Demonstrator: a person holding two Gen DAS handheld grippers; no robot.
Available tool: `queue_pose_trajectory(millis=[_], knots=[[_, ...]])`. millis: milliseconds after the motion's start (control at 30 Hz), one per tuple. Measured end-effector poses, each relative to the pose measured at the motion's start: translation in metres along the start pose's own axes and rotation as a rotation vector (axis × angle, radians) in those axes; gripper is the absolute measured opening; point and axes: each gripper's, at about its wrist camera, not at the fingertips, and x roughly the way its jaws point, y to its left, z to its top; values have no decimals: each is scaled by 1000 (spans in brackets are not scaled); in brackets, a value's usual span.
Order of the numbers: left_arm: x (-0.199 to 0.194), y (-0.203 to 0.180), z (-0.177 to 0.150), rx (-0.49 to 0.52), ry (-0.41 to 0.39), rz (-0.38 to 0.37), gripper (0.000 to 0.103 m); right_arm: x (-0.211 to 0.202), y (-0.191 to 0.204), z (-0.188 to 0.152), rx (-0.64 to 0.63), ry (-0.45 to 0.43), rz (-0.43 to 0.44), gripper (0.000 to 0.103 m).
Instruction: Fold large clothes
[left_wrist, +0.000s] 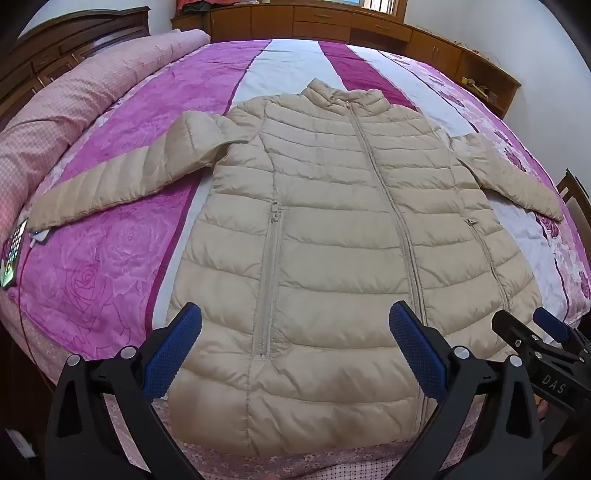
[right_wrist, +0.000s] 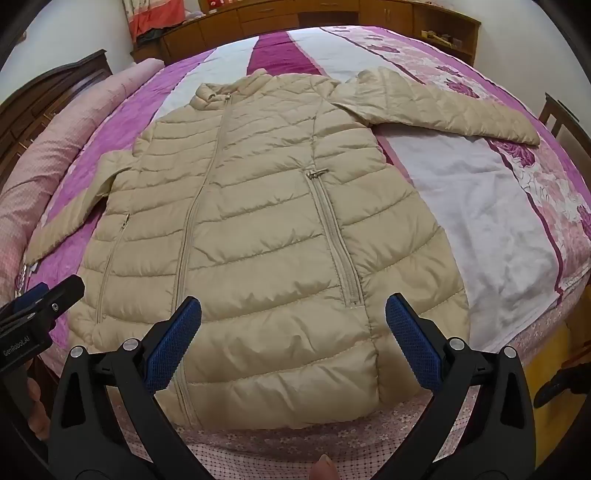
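A beige quilted puffer jacket (left_wrist: 332, 221) lies flat and zipped on the bed, collar far, hem near, both sleeves spread out to the sides. It also shows in the right wrist view (right_wrist: 258, 221). My left gripper (left_wrist: 295, 325) is open and empty, hovering over the hem left of the centre zip. My right gripper (right_wrist: 293, 317) is open and empty over the hem on the right side. The right gripper shows in the left wrist view (left_wrist: 524, 325), and the left gripper shows in the right wrist view (right_wrist: 48, 295).
The bed (left_wrist: 110, 266) has a pink, purple and white floral cover. A rolled pink quilt (left_wrist: 74, 92) lies along its left side. A phone (left_wrist: 13, 254) with a cable lies by the left sleeve cuff. Wooden cabinets (left_wrist: 314, 18) line the far wall. A chair (right_wrist: 565, 122) stands at right.
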Motion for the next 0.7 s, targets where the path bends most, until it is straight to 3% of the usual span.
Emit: queue_pose_trajectory(millis=[700], knots=[[2, -1, -7, 11, 4, 9, 98, 0, 0, 0, 0, 0, -6, 100]])
